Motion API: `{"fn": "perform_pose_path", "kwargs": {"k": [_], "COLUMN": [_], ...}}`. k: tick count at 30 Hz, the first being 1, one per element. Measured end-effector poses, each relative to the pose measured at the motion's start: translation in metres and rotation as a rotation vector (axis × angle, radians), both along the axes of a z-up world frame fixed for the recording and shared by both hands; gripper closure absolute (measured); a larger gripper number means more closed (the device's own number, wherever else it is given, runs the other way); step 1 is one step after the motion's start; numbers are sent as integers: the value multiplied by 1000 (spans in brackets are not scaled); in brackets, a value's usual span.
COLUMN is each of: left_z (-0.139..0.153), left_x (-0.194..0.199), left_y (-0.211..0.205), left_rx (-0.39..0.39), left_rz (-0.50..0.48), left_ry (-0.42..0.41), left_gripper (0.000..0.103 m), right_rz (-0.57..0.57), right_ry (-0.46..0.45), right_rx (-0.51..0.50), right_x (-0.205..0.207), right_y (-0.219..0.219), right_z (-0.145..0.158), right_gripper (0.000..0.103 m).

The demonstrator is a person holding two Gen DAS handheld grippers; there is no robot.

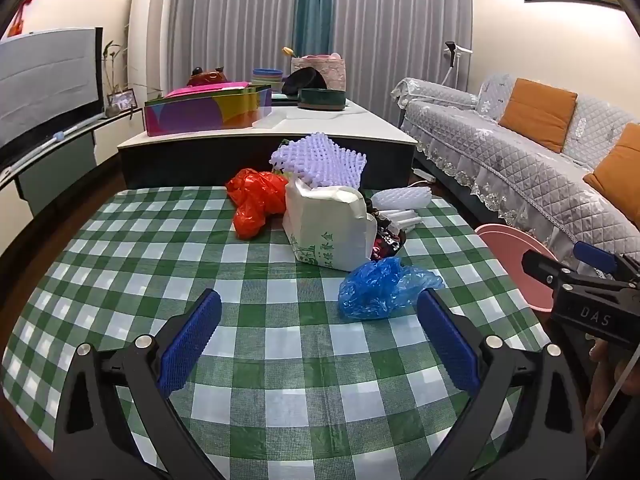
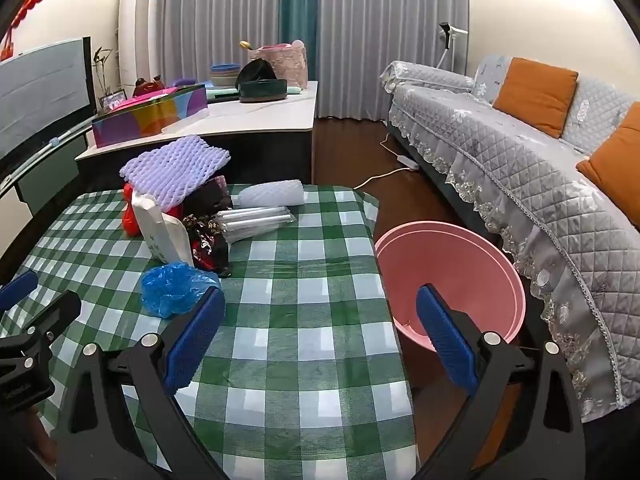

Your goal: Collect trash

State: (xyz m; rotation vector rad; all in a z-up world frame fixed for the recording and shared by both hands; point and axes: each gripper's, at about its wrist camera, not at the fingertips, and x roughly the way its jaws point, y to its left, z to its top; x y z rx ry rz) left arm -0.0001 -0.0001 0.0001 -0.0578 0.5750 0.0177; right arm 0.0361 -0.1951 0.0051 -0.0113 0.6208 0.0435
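Left wrist view: low over the checked tabletop (image 1: 280, 360), angled down, pile of trash (image 1: 328, 216) ahead of its jaws, pink basin (image 1: 516, 244) far right. Right wrist view: same height and tilt, nearer the tabletop's right edge; basin (image 2: 452, 272) ahead of the jaws, pile ahead-left. Shared: tabletop, pile, basin, sofa (image 2: 520, 152).

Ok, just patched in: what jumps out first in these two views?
A heap of trash sits at the far end of the green checked tablecloth: a red bag, a white paper bag and lilac foam netting, with a blue bag nearest. A pink basin stands beside the table's right edge.
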Motion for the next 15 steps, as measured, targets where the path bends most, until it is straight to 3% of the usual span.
{"fn": "perform_pose_path", "kwargs": {"k": [7,9,15], "left_z": [2,2,1], "left_x": [2,4,2], "left_y": [-1,-4,-6], "left_rx": [-9,14,10], "left_rz": [-4,-5,-10], "left_ry": [-15,14,-1], "left_gripper": [8,8,8], "right_rz": [8,6,-7], "right_ry": [-10,-11,-16], "right_rx": [-1,-1,0], "right_x": [-1,-2,-3], "right_y": [2,1,-1], "right_z": [0,0,2], "right_gripper": [9,13,18]}}
